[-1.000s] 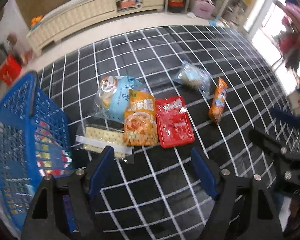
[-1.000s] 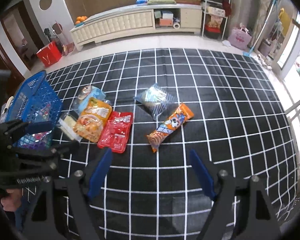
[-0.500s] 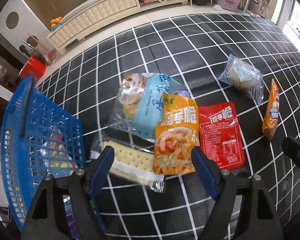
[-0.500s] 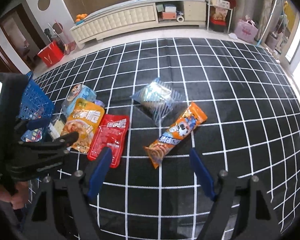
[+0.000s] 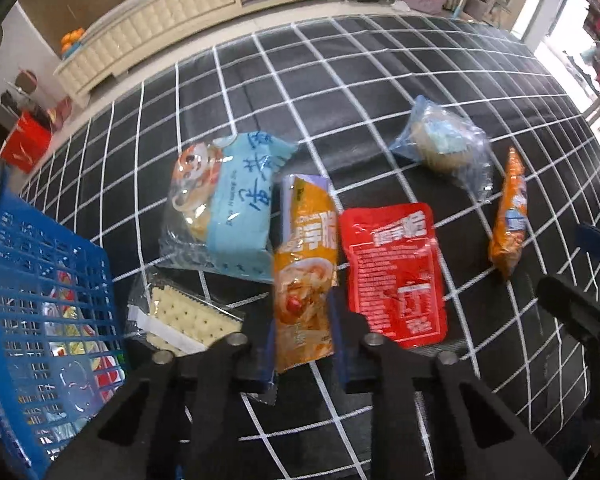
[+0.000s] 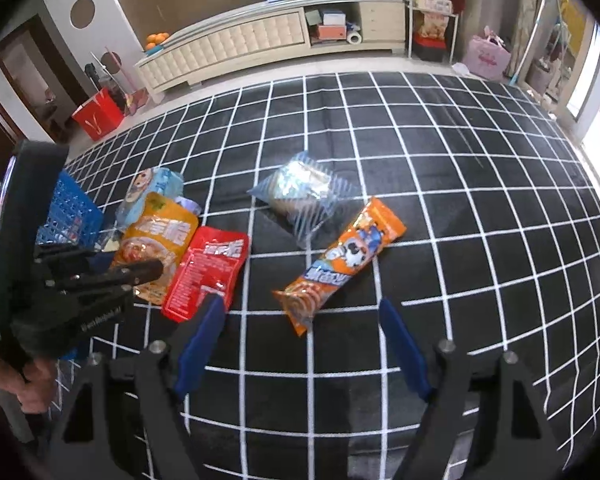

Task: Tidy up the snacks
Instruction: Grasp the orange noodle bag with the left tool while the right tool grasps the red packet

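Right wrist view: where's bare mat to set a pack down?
Free: the mat right of the orange biscuit pack, and the far mat beyond the clear bun bag. Crowded: left side, where the yellow pouch, red pouch and blue basket cluster.

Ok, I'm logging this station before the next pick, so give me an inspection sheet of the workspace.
Surface: black grid mat, flat.
Job's things: blue basket already holds snacks; six packets lie on the mat, among them a yellow pouch, a red pouch and an orange bar.
Clutter: nothing seen on the mat.
Grippers: left gripper closing on the yellow pouch; right gripper open, empty.
Cables: nothing seen.
Surroundings: cream cabinet, red bag.
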`<action>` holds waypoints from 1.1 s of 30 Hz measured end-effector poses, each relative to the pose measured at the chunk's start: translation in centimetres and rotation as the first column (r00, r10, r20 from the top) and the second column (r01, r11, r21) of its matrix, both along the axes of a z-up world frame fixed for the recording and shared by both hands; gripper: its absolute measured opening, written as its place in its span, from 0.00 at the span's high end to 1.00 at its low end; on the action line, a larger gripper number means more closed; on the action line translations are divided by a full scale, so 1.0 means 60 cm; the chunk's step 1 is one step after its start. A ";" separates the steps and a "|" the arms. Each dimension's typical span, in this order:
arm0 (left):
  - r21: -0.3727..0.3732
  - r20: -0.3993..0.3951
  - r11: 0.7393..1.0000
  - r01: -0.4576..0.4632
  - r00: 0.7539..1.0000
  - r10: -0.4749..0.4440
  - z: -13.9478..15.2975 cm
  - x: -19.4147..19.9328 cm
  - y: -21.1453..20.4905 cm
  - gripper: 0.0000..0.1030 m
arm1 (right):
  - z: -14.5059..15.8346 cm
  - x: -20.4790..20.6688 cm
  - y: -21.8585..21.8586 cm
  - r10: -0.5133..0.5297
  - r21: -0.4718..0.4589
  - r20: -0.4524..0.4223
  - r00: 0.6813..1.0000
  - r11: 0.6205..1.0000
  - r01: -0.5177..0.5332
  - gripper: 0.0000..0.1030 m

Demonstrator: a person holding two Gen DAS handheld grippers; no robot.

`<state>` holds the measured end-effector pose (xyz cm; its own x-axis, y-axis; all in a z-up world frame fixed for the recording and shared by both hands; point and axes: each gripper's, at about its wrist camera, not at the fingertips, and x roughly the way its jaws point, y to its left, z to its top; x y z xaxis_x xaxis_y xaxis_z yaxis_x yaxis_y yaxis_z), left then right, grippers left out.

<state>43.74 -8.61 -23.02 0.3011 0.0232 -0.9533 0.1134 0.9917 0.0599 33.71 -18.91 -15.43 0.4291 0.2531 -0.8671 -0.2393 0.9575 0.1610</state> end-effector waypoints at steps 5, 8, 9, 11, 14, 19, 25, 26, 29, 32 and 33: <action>-0.037 0.026 0.998 0.041 0.999 -0.040 0.038 -0.023 -0.025 0.98 | 0.007 -0.010 0.005 0.005 -0.011 0.001 1.000 1.000 -0.005 0.20; -0.058 0.062 0.996 0.063 0.996 -0.060 0.052 -0.041 -0.028 0.99 | 0.010 -0.010 0.006 -0.002 0.006 -0.010 1.000 1.000 0.002 0.20; -0.056 0.070 0.997 0.057 0.996 -0.053 0.056 -0.047 -0.022 0.99 | 0.011 -0.010 0.007 -0.004 0.011 -0.015 1.000 1.000 0.005 0.20; -0.066 0.078 0.997 0.045 0.996 -0.040 0.062 -0.055 -0.013 0.99 | 0.014 -0.009 0.011 -0.006 0.019 -0.014 1.000 1.000 0.006 0.20; -0.077 0.099 0.997 0.010 0.995 -0.002 0.074 -0.066 0.005 0.99 | 0.015 -0.005 0.024 0.004 0.056 -0.034 0.999 0.998 -0.002 0.20; -0.101 0.134 0.994 -0.032 0.990 0.046 0.075 -0.083 0.041 0.99 | -0.001 0.016 0.069 0.023 0.049 -0.069 0.997 0.999 -0.020 0.20; -0.073 0.151 0.994 -0.081 0.984 0.091 0.064 -0.073 0.072 0.99 | -0.033 0.043 0.117 0.049 0.077 -0.136 0.990 0.996 -0.039 0.20; -0.070 0.149 0.994 -0.089 0.984 0.099 0.059 -0.071 0.075 0.99 | -0.036 0.045 0.121 0.047 0.072 -0.140 0.989 0.997 -0.037 0.20; -0.063 0.138 0.992 -0.109 0.984 0.117 0.044 -0.067 0.082 0.99 | -0.049 0.059 0.141 0.055 0.032 -0.146 0.988 0.998 -0.050 0.20; -0.059 0.136 0.993 -0.107 0.984 0.114 0.037 -0.066 0.079 0.99 | -0.068 0.070 0.154 0.057 -0.016 -0.170 0.984 0.998 -0.060 0.20; -0.051 0.143 0.994 -0.097 0.984 0.104 0.037 -0.067 0.076 0.99 | -0.075 0.072 0.157 0.053 -0.021 -0.179 0.982 0.998 -0.057 0.20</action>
